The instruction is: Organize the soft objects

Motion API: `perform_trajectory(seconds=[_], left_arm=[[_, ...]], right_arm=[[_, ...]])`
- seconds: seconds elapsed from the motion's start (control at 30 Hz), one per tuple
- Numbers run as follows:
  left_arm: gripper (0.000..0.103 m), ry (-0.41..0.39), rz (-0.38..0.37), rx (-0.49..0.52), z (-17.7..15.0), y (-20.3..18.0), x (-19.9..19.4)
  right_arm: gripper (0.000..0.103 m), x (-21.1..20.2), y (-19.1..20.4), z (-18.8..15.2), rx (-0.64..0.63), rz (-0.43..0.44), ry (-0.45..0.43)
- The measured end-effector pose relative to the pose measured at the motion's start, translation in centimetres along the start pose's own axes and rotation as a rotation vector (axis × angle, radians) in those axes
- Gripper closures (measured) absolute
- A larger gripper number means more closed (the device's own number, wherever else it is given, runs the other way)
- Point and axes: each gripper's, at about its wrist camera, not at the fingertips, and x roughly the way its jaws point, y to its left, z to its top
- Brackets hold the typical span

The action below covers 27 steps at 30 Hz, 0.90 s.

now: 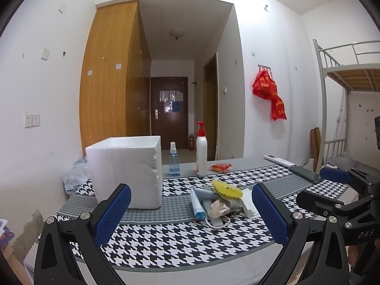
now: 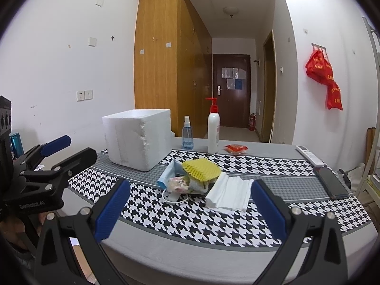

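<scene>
One table (image 2: 237, 239) with a houndstooth cloth carries one white foam box (image 2: 139, 137) near its far left corner, two bottles (image 2: 213, 128) at the far edge, one remote and one phone at the right edge. One pile of soft things (image 2: 201, 180) lies mid-table: a yellow sponge, blue mask and white folded cloth; the rest is hard to make out. The left gripper (image 1: 191, 211) and right gripper (image 2: 190, 206) gape wide, holding nothing.

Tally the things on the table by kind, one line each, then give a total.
Foam box: 1
Bottles: 2, spray bottle and pump bottle
Red packet: 1
Remote: 1
Phone: 1
Soft things: 4, yellow sponge, white cloth, blue mask, floral pouch
Total: 10
</scene>
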Motion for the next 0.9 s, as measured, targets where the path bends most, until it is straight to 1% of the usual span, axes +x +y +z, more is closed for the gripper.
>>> perform_trajectory(seconds=[0.23,0.3,0.4,0.57,0.73,0.9], left_arm=[[0.001,0.007,0.01,-0.001,0.0,0.0,0.2],[0.001,0.018,0.017,-0.008,0.0,0.1,0.6],[0.001,0.038,0.006,-0.017,0.0,0.4,1.3],[0.001,0.077,-0.003,-0.023,-0.2,0.6,2.7],[0.001,0.08,-0.004,-0.026,-0.3,0.7,3.8],[0.001,0.137,-0.036,-0.056,-0.4,0.9,5.6]], right_arm=[[0.0,0.0,-0.1,0.1,-0.001,0.002,0.0],[0.0,0.0,-0.1,0.1,0.0,0.006,-0.001],[0.0,0.3,-0.2,0.2,-0.002,0.01,0.0],[0.0,1.5,-0.9,0.1,0.015,0.027,0.027],[0.0,2.6,-1.8,-0.1,0.027,0.028,0.046],[0.0,4.1,-2.8,-0.5,0.033,0.006,0.094]])
